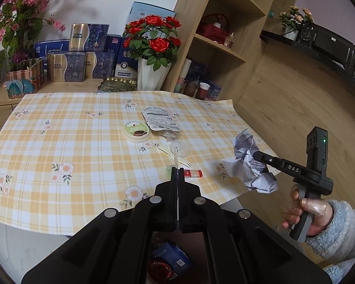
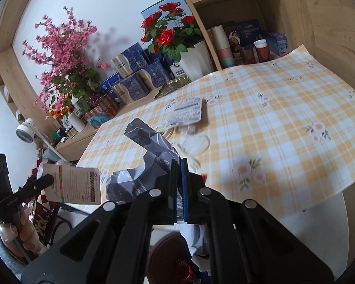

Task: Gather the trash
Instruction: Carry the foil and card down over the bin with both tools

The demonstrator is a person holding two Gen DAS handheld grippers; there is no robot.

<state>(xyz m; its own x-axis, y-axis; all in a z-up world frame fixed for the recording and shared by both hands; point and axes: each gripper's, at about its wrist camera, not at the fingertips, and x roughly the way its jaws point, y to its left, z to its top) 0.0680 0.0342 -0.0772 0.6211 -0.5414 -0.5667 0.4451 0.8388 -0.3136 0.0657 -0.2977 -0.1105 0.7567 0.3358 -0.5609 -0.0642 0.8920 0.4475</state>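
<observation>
A: Fingers first: what has each gripper got?

B: Left gripper [image 1: 177, 172] is pinched tight on a thin printed card [image 2: 74, 184], seen edge-on in its own view and flat in the right view. Right gripper [image 2: 180, 165] is clamped on a crumpled grey paper wad [image 1: 250, 163], which bulges out past its fingers.

A: And below them?

B: A dark bin [image 2: 170, 258] shows under both grippers, with a red foil scrap and a blue packet inside.

A: Where do the grippers sit against the surface [image 1: 59, 146]?

B: At its near edge, above the checked cloth. The wad hangs at the cloth's near right corner in the left view.

A: What trash lies further in?

B: Just past the left fingers, a small red-and-white wrapper [image 1: 193, 173]. Beyond it, a clear plastic lid [image 1: 179, 148] and pale fork. Farther still, a round green-topped tub [image 1: 136, 130] beside a grey printed pouch [image 1: 159, 119], near mid-cloth.

A: Behind that?

B: Boxes and red roses [image 1: 153, 37] in a white vase.
</observation>
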